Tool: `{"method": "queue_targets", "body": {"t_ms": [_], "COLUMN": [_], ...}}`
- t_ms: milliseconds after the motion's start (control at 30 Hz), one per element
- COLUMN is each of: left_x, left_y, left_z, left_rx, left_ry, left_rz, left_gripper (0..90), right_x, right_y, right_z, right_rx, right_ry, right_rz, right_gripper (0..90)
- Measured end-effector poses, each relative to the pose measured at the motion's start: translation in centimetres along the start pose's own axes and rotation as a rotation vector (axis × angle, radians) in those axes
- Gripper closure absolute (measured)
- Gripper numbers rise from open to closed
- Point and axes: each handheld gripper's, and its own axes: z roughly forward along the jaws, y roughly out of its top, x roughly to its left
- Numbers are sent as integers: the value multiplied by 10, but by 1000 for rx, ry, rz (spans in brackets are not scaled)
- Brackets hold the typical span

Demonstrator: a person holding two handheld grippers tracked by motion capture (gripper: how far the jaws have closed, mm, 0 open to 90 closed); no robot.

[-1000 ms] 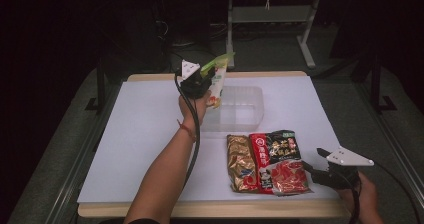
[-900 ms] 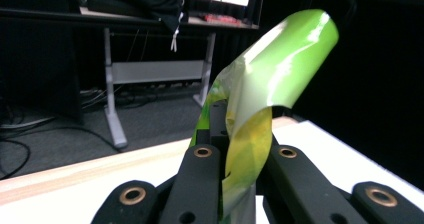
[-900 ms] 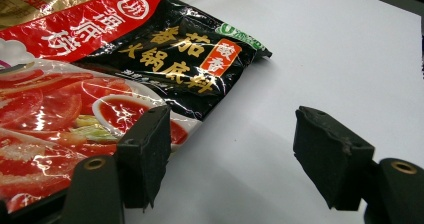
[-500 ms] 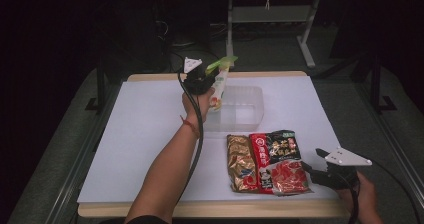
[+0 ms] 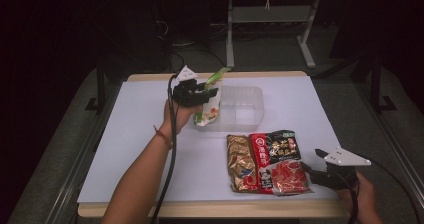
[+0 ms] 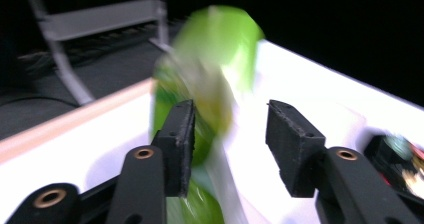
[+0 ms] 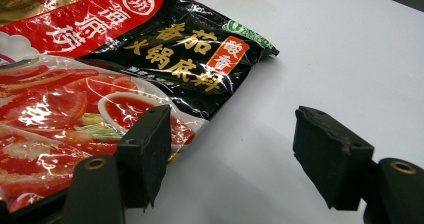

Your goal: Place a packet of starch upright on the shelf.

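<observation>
- The green-and-white pouch (image 5: pixel 209 105) stands tilted at the left end of the clear plastic tub (image 5: pixel 248 110), its lower part against the tub's near-left corner and its green top leaning toward the far side; whether its base sits inside the tub or on the rim I cannot tell.
- The left gripper (image 5: pixel 202 91) is right at the pouch's upper part. Its jaws have just been opening: in the left gripper view the pouch (image 6: pixel 210 79) is blurred between them, brushing one pad while the other stands clear, so nothing is clamped.
- To my eye this is the let-go step. Done well, the jaws spread a little wider before the hand draws straight back, so that neither pad drags the floppy top and tips the pouch out.
- Near the front edge of the white table (image 5: pixel 125 149) lie three flat sachets side by side: a gold packet (image 5: pixel 240 161), a red-and-black packet (image 5: pixel 272 149) and a tomato-red packet (image 5: pixel 285 178).
- The right gripper (image 5: pixel 312 170) rests just beside the tomato-red packet, jaws apart and gripping nothing, one pad over its corner.
</observation>
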Motion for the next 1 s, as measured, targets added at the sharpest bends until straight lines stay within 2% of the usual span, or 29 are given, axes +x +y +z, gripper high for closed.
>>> {"method": "queue_targets", "body": {"t_ms": [33,67,133,167,300,367,467,533,567,600,633,667,733,833,1000], "left_x": [-1,-1,-4,-5,-11,-15,-19,-21,-20,-19,-19,-17,-13,-8,-10], "left_y": [-3,-7,-15,-19,-37,-43,-52,-58,-61,-65,-65,-65,-67,-70,-67], "left_z": [-4,-8,-14,-16,-25,-26,-23,-20,-18,-17,-17,-16,-14,-12,-9], "left_rx": [-14,-3,17,26,30,41,117,161,176,178,178,177,184,162,161], "left_ry": [-1,-26,-5,-14,-75,-81,-78,-62,-71,-71,-71,-56,-61,-77,-61], "left_rz": [12,19,60,79,106,139,188,217,219,220,220,210,194,154,177], "left_gripper": [515,508,504,504,536,582,624,671,674,742,751,751,784,806,844], "right_x": [0,0,0,0,1,1,0,0,0,1,1,1,3,5,7], "right_y": [0,0,0,0,0,0,0,0,0,-1,-1,-1,-1,-1,-2], "right_z": [0,0,0,0,0,1,1,1,1,0,0,0,-1,-2,-7], "right_rx": [0,1,2,2,4,5,3,3,3,1,0,0,-5,-8,-19], "right_ry": [0,-1,-2,-2,-2,0,3,1,0,-2,-4,-4,-10,-16,-26], "right_rz": [0,1,-1,-1,2,4,8,7,5,5,4,4,-4,-11,-22], "right_gripper": [309,309,310,310,311,311,311,312,312,312,312,312,312,312,315]}}
